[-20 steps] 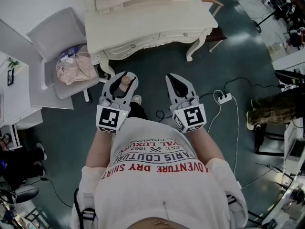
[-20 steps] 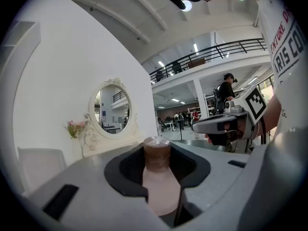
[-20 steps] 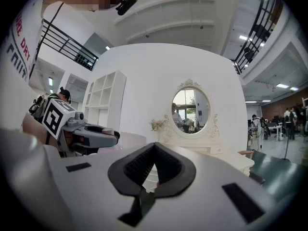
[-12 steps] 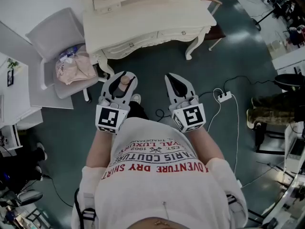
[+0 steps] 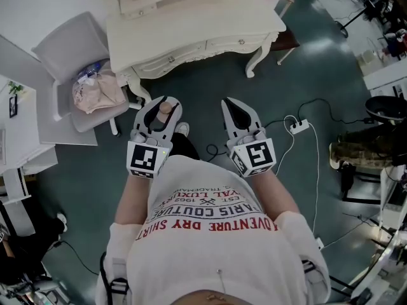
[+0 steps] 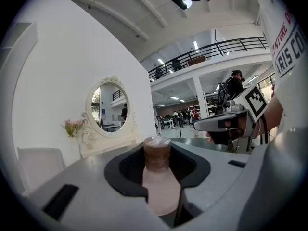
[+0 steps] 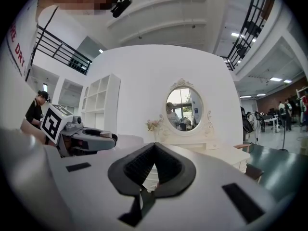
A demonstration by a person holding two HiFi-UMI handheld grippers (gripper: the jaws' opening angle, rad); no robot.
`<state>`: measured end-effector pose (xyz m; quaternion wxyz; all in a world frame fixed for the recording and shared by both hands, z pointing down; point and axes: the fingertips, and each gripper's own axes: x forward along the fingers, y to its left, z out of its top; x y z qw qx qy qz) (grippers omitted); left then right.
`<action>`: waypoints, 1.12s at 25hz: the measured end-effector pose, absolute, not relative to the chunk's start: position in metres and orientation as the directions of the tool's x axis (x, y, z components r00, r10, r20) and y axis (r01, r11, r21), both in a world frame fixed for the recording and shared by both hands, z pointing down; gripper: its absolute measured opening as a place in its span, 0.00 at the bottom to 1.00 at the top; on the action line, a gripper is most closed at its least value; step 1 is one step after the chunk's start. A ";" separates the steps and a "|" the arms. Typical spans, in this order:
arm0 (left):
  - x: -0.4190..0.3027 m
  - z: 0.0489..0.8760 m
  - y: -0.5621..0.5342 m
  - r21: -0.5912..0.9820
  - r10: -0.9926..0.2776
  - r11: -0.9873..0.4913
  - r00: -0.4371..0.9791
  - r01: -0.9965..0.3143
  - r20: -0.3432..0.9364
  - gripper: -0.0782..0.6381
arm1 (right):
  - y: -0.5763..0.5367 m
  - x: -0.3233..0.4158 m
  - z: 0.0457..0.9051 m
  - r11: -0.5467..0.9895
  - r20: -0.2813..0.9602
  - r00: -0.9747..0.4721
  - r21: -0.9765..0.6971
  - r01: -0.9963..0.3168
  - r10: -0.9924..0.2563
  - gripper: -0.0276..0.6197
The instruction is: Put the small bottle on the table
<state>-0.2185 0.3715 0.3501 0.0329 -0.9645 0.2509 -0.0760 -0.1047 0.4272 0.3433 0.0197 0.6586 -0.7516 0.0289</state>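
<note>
Pinkish with a brown cap, the bottle [image 6: 159,177] is clamped upright in the left gripper [image 5: 161,103], left of centre in the head view, over the dark floor [image 5: 318,62] in front of the person. The cream table [image 5: 191,24] runs across the top of the frame, well apart from the bottle. Right of centre, the right gripper [image 5: 233,105] is pressed closed with nothing in it. The pickup looks done. Carrying the bottle to the tabletop and letting go remain.
</note>
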 end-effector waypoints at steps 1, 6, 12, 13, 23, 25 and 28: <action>-0.216 0.351 0.369 -0.100 -0.488 -0.873 0.863 -0.478 0.132 0.30 | 0.425 -0.102 0.344 0.129 0.070 -0.130 -0.020 -0.991 -0.989 0.04; -0.200 0.356 0.342 -0.087 -0.492 -0.871 0.860 -0.484 0.136 0.30 | 0.401 -0.086 0.349 0.126 0.080 -0.127 -0.018 -0.992 -0.989 0.04; -0.173 0.363 0.287 -0.068 -0.486 -0.874 0.862 -0.482 0.143 0.30 | 0.348 -0.061 0.356 0.118 0.106 -0.119 -0.018 -0.993 -0.987 0.04; -0.168 0.362 0.275 -0.066 -0.485 -0.875 0.863 -0.481 0.143 0.30 | 0.337 -0.056 0.357 0.116 0.112 -0.118 -0.020 -0.993 -0.987 0.04; -0.121 0.358 0.132 -0.053 -0.455 -0.890 0.878 -0.452 0.151 0.30 | 0.202 -0.001 0.363 0.073 0.170 -0.077 -0.030 -0.997 -0.982 0.04; -0.110 0.356 0.102 -0.056 -0.449 -0.893 0.880 -0.446 0.154 0.30 | 0.171 0.010 0.360 0.065 0.171 -0.068 -0.023 -0.998 -0.983 0.04; -0.094 0.348 0.060 -0.056 -0.440 -0.898 0.886 -0.437 0.144 0.30 | 0.129 0.026 0.354 0.056 0.170 -0.057 -0.008 -0.998 -0.984 0.04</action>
